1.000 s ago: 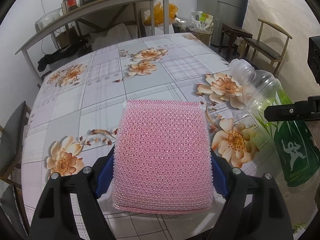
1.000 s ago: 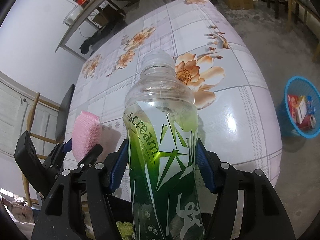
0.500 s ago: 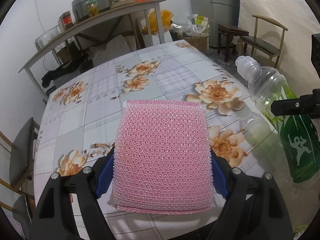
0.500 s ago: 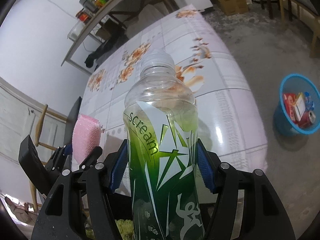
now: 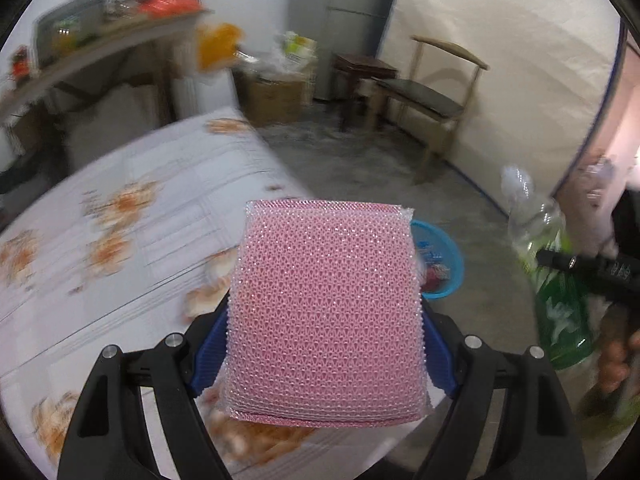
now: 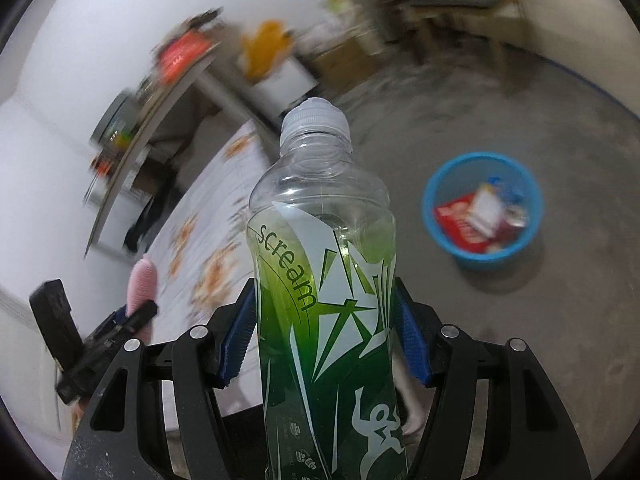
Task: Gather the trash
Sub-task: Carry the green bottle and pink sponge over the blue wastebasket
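My left gripper (image 5: 326,344) is shut on a pink mesh sponge (image 5: 326,304), held above the table's right edge. My right gripper (image 6: 324,332) is shut on a clear plastic bottle with a green "scream" label (image 6: 320,272) and a white cap, held in the air beside the table. A blue trash basket (image 6: 482,204) with wrappers and a can inside stands on the floor, ahead and right of the bottle. In the left wrist view the basket (image 5: 444,256) is partly hidden behind the sponge, and the bottle (image 5: 552,280) shows at the far right.
The table with a floral cloth (image 5: 120,232) lies to the left. A wooden chair (image 5: 432,96) and a dark stool (image 5: 360,76) stand by the far wall. A shelf with jars (image 5: 92,44) and a cardboard box (image 5: 276,96) are behind the table. The floor is grey concrete.
Both grippers have swung right, off the table toward the floor, with the sponge and the bottle still held. The blue basket now sits nearer the middle of both views. The background is blurred.
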`<action>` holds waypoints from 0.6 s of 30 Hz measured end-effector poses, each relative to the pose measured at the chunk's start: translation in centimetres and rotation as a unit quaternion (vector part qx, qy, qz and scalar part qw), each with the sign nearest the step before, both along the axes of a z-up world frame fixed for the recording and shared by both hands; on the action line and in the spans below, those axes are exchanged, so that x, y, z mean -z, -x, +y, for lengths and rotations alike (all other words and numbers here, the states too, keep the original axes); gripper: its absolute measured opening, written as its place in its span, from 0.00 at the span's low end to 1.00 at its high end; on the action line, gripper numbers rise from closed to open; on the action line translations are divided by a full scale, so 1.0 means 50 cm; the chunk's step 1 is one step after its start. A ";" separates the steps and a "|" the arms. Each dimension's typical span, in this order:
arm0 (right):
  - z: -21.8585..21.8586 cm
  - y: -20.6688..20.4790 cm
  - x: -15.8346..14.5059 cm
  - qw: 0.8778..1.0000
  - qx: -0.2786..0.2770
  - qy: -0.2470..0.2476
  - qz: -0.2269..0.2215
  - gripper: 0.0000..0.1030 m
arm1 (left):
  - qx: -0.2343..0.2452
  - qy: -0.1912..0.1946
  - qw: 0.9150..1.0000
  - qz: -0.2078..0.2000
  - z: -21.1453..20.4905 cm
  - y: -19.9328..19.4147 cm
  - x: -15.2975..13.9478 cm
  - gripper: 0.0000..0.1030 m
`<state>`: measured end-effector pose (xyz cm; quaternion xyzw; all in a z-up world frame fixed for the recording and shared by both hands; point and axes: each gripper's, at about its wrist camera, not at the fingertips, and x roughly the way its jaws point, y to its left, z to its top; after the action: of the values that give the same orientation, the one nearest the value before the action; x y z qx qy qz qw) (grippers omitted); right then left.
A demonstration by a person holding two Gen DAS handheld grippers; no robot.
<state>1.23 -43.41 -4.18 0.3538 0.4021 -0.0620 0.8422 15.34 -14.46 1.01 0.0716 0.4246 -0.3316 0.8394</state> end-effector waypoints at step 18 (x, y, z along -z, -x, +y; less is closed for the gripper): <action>-0.323 -0.147 0.325 0.981 0.109 -0.122 0.100 0.63 | 0.103 -0.032 0.975 0.196 -0.617 -0.212 0.210 0.85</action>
<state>8.59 -59.58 -20.42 0.4876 0.4479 -0.1385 0.7365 25.92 -45.33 -9.51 0.0755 0.5813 -0.4101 0.6987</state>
